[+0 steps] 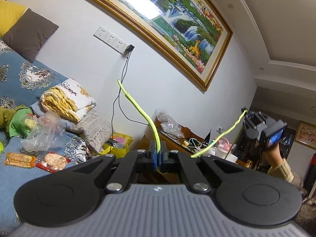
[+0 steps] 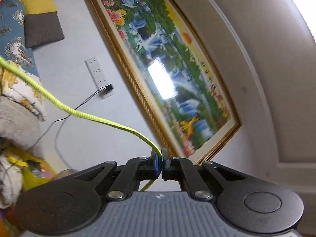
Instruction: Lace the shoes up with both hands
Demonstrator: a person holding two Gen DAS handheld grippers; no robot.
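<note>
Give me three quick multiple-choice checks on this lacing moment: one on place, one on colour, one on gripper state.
1. Where does the free tip of the lace in the left gripper point?
A. Up toward the wall
B. Down to the floor
C. Into a shoe

2. What colour is the shoelace?
A. White
B. Neon yellow-green
C. Red

3. How is the right gripper?
A. Wide open, empty
B. Shut on the lace
C. Shut on a pillow

Answers: 1 A, the tip rises in front of the wall below the power outlets. 2 B, it is bright yellow-green in both views. 3 B, the lace runs out from between its closed pads.
</note>
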